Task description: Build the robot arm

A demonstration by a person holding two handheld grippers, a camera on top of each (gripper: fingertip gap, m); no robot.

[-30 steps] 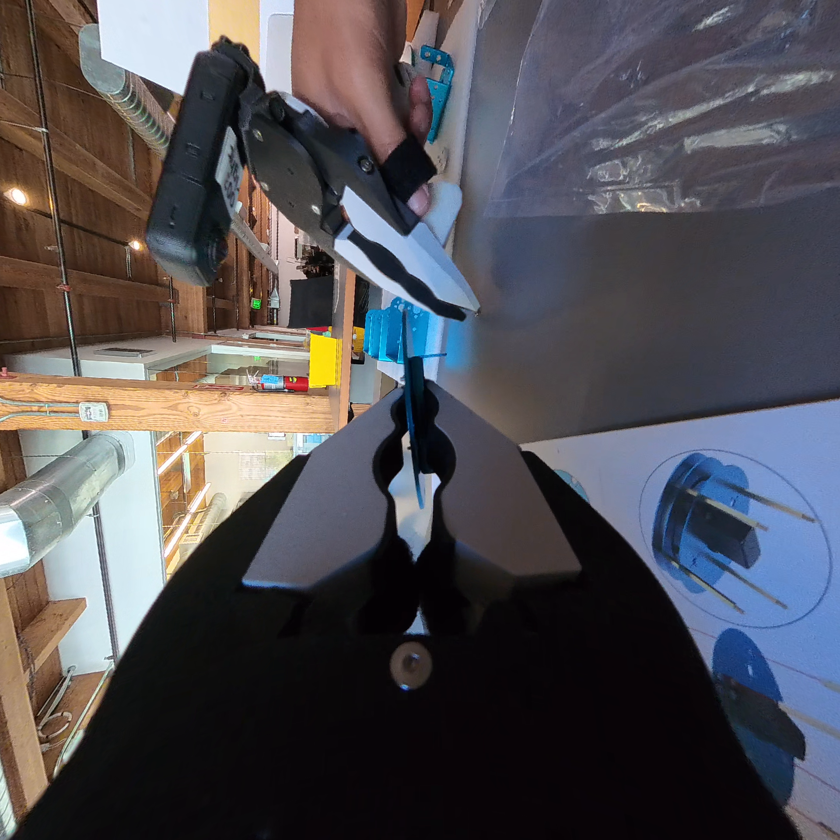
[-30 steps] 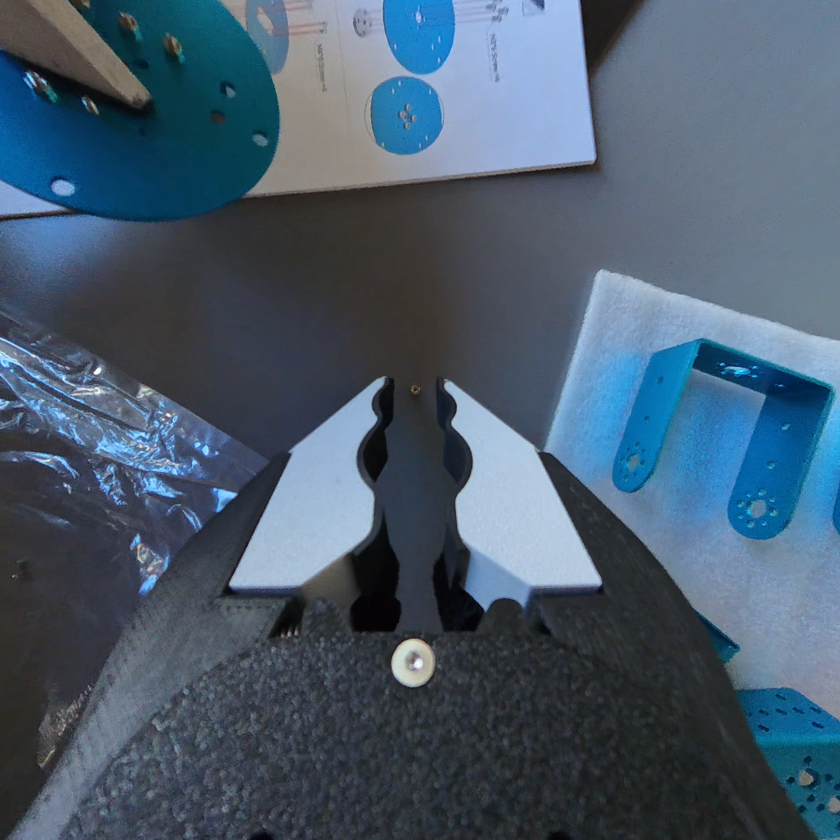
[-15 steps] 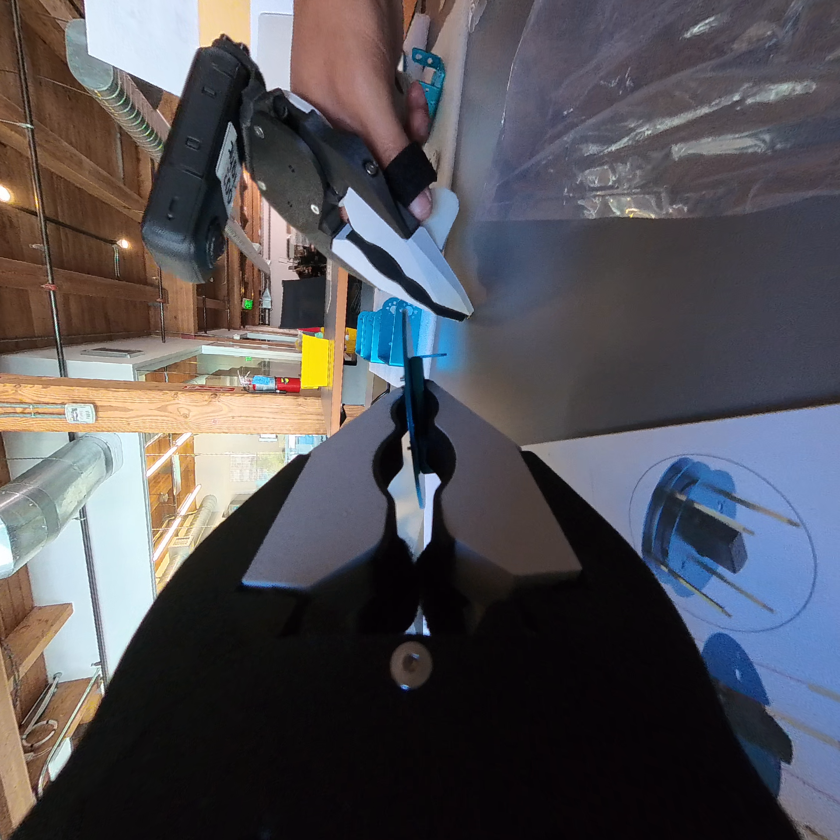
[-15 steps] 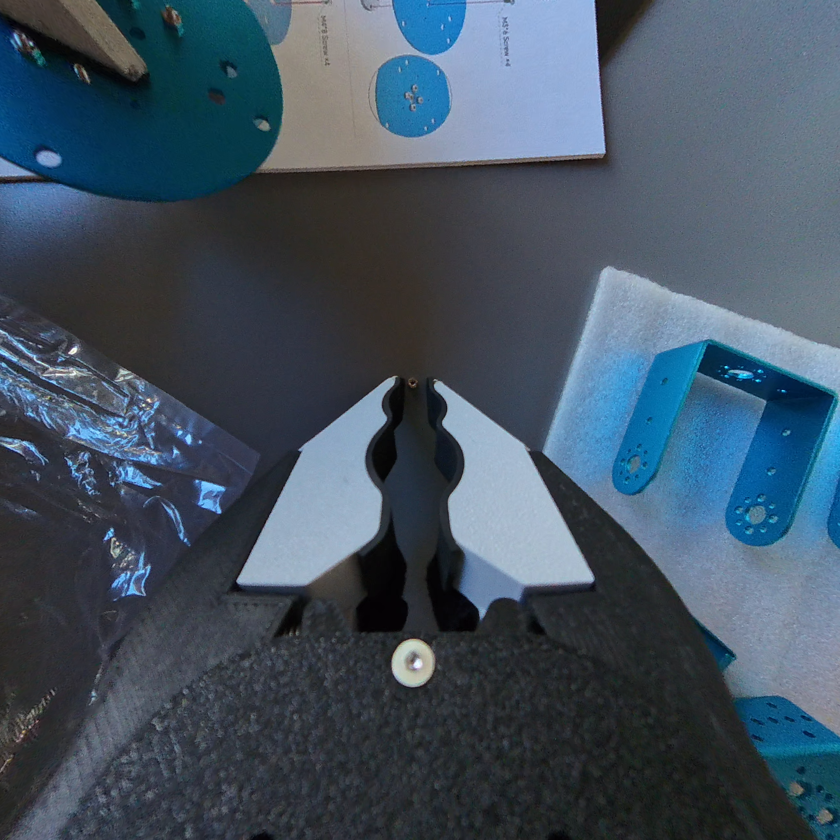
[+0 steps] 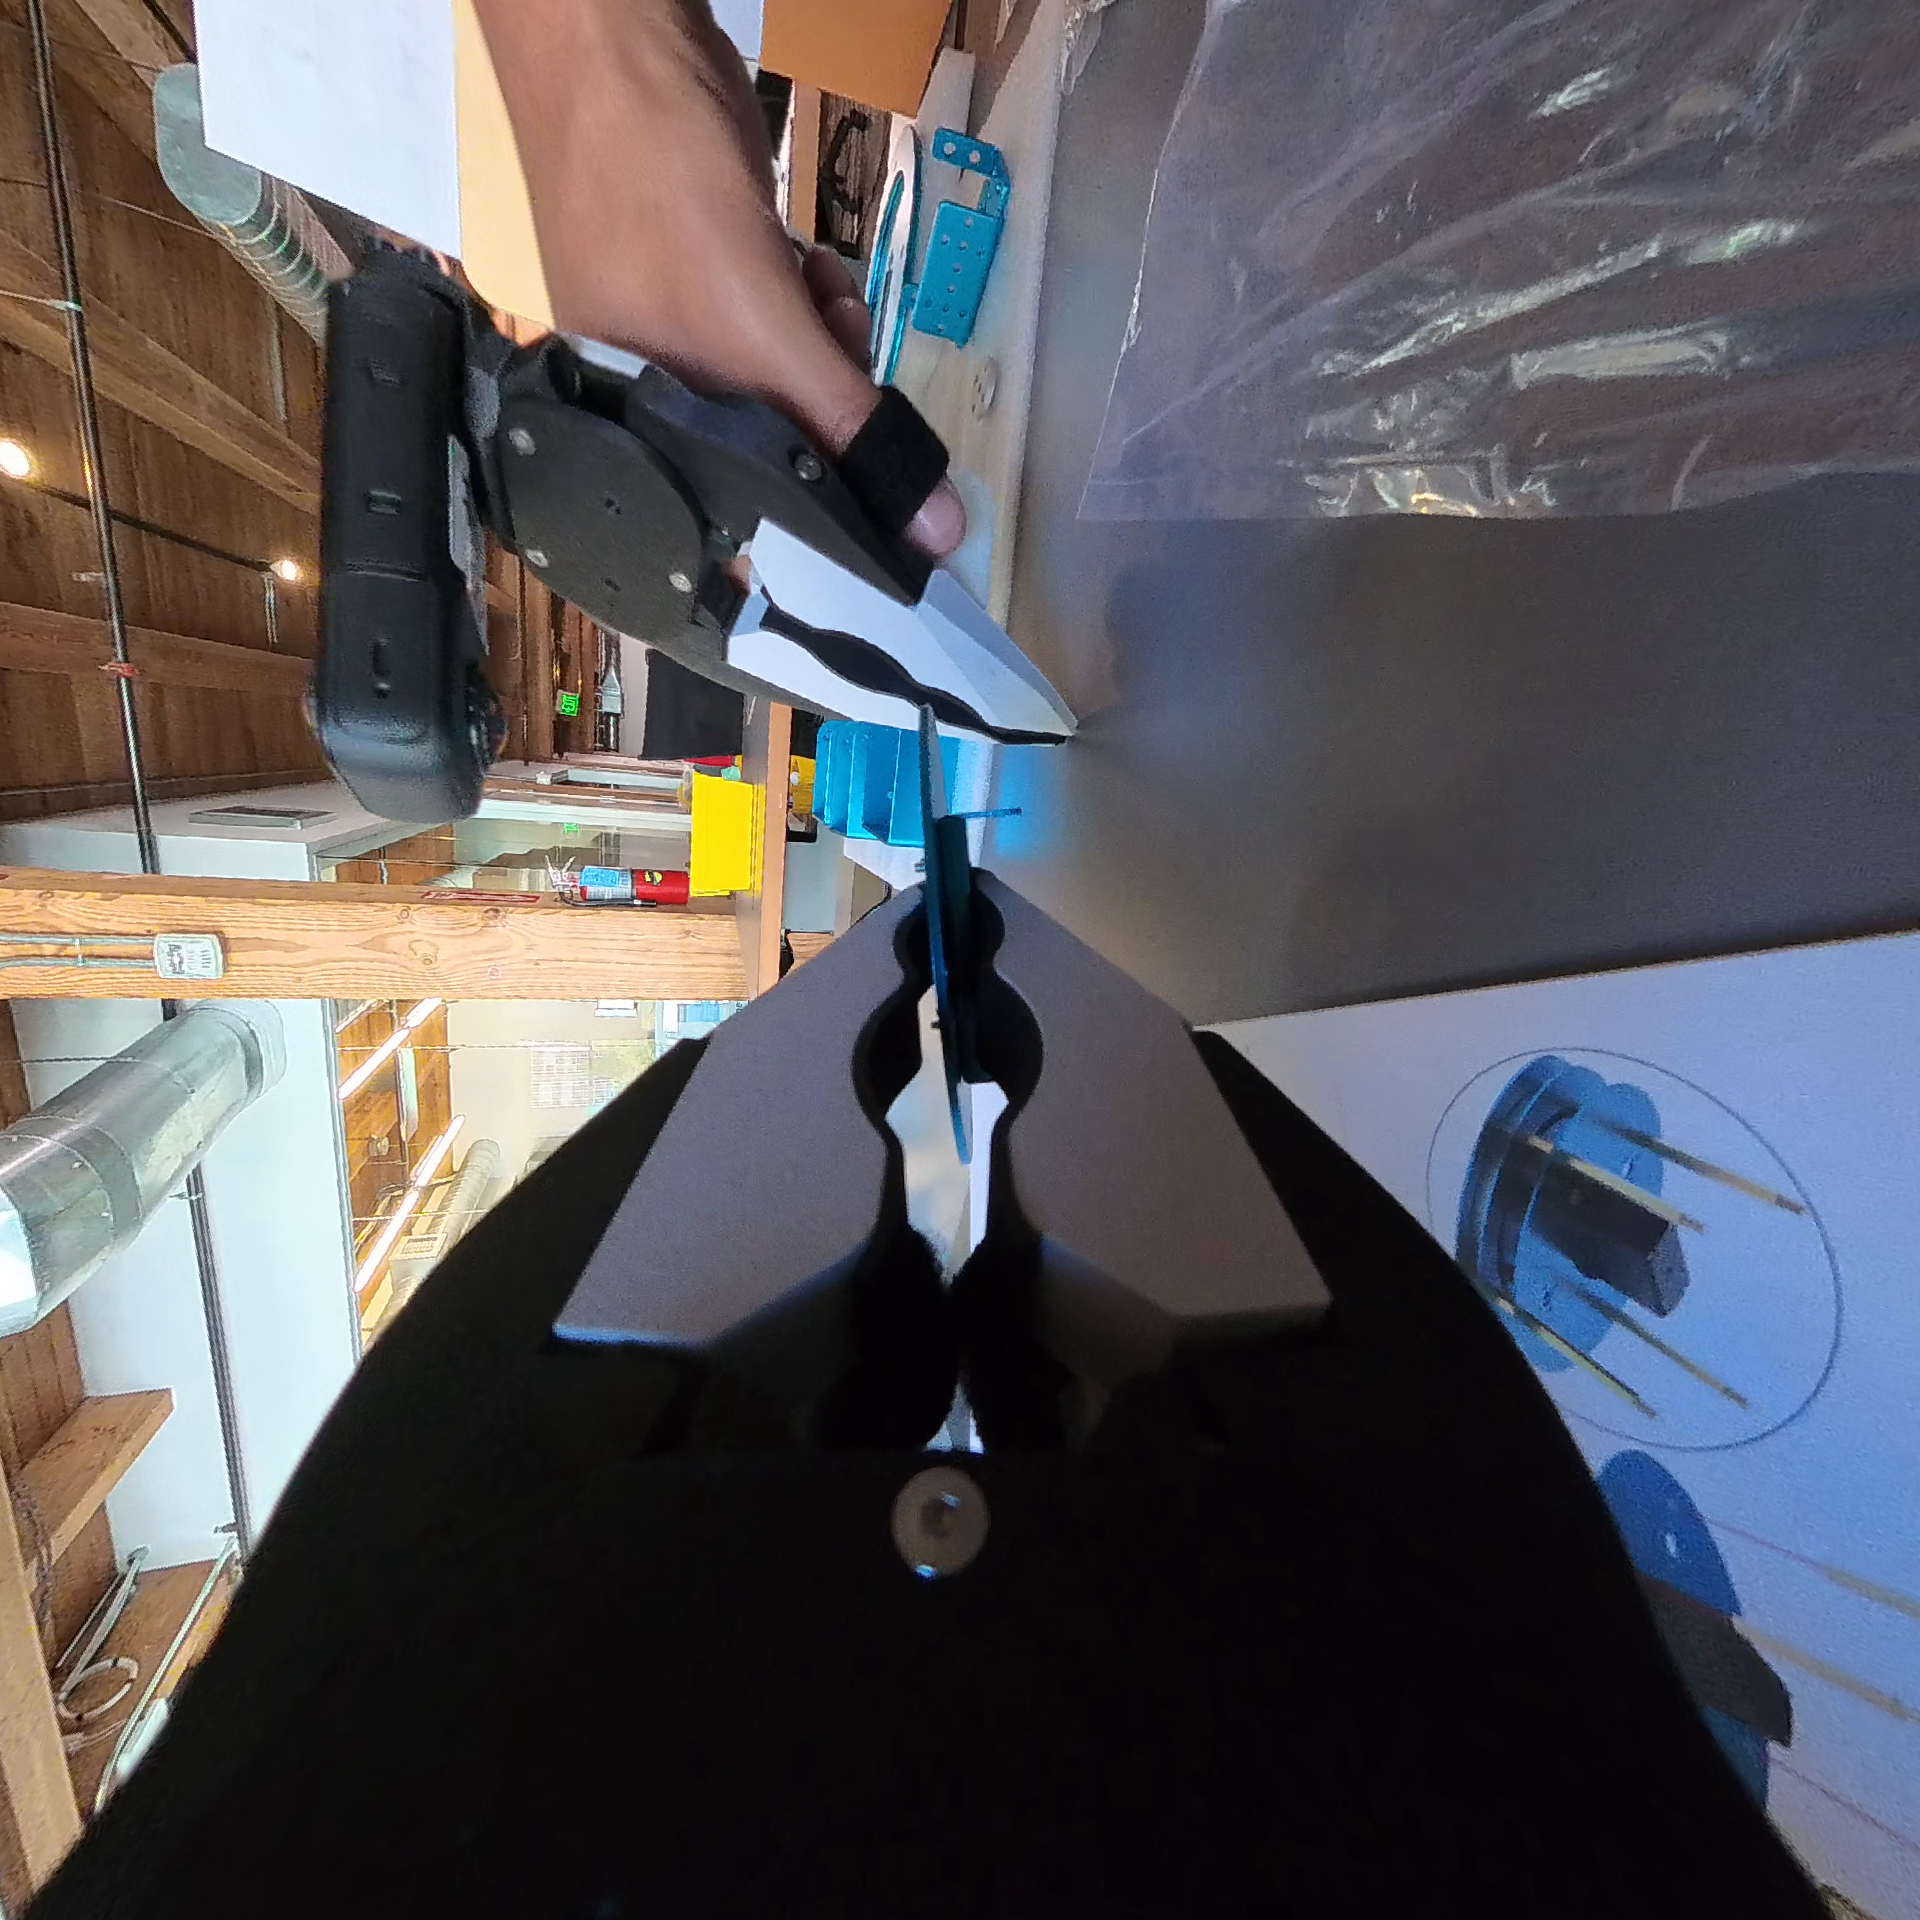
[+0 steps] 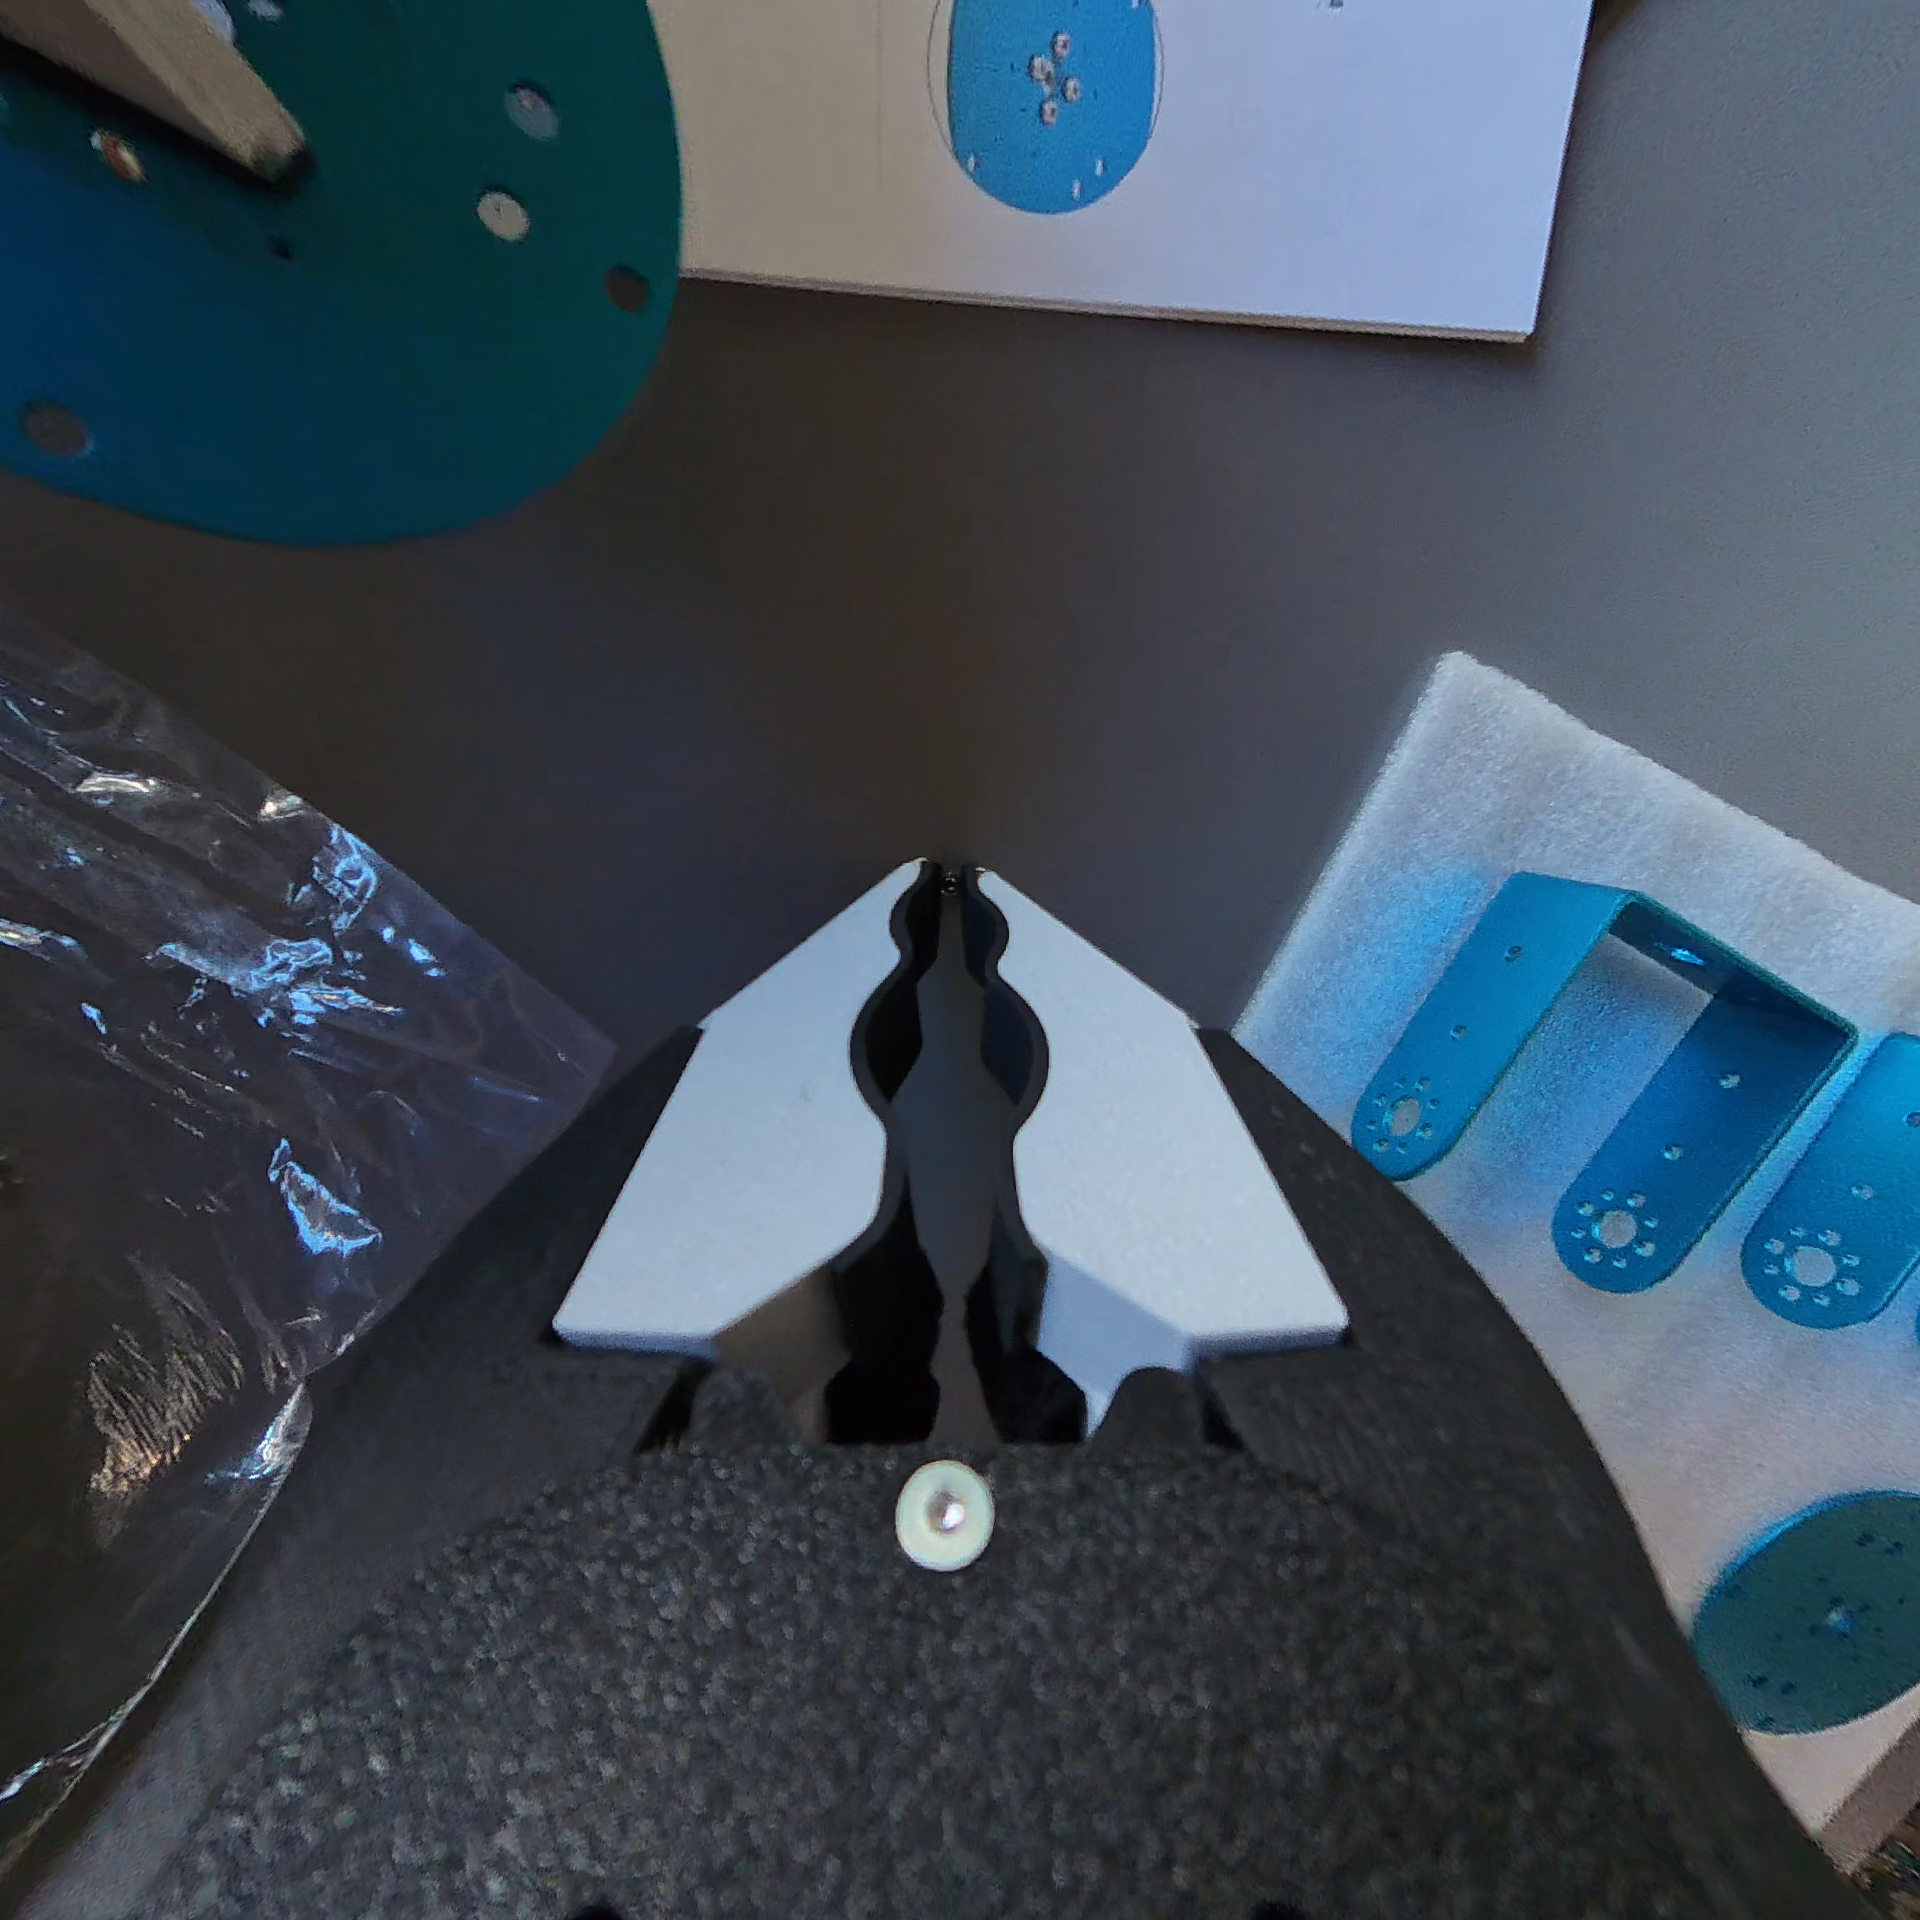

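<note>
My left gripper (image 5: 951, 896) is shut on a blue round plate (image 5: 948, 966), seen edge-on and held upright above the grey table (image 5: 1455, 727). In the right wrist view the plate (image 6: 312, 332) shows its perforated face at upper left, with a left finger (image 6: 208, 125) on it. My right gripper (image 6: 948, 878) is shut on a tiny metal fastener (image 6: 948, 883) at its tips, down at the table surface. In the left wrist view the right gripper (image 5: 1055, 727) is held by a hand (image 5: 675, 208), just beyond the plate's edge.
A printed instruction sheet (image 6: 1299, 208) lies at the far side. A white foam pad (image 6: 1538, 831) on the right carries blue U-brackets (image 6: 1621, 1039) and a small blue disc (image 6: 1818, 1621). A crumpled clear plastic bag (image 6: 208, 987) lies on the left.
My right gripper's jaws have closed from a narrow gap onto the tiny fastener. The blue plate now looks larger and closer in the right wrist view. The left gripper still holds it.
</note>
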